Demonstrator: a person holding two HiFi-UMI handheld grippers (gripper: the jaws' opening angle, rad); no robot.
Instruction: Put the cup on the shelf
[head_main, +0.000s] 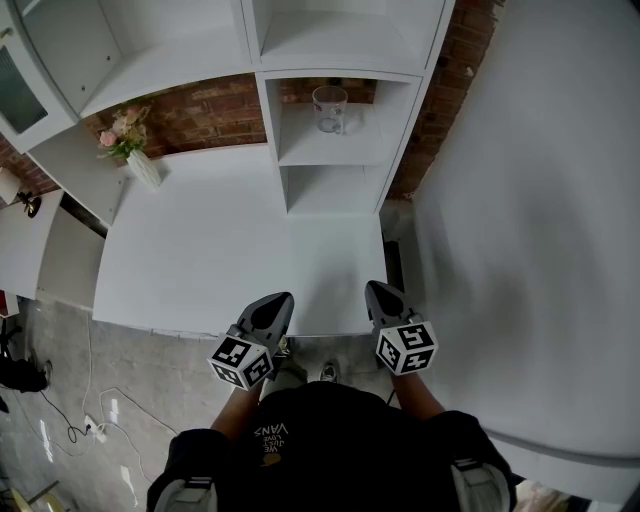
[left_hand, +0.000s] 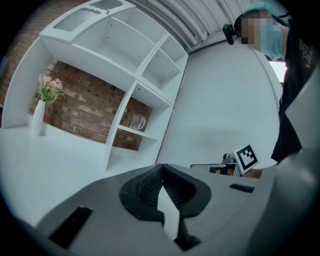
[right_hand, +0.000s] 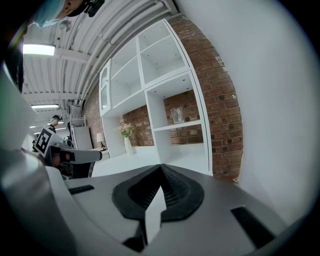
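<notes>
A clear glass cup (head_main: 330, 108) stands upright on the middle shelf (head_main: 365, 150) of the white shelf unit, against the brick back wall. The same cup (left_hand: 137, 121) shows in the left gripper view, and small and far in the right gripper view (right_hand: 177, 114). My left gripper (head_main: 277, 304) and right gripper (head_main: 379, 293) hover side by side at the near edge of the white table (head_main: 200, 250), far from the cup. Both are shut, tips meeting, with nothing held (left_hand: 161, 168) (right_hand: 161, 167).
A white vase of pink flowers (head_main: 135, 150) stands at the table's back left by the brick wall. A plain white wall (head_main: 540, 220) runs along the right. Grey floor with cables (head_main: 80, 420) lies at the lower left. More white shelves (head_main: 330, 35) rise above the cup.
</notes>
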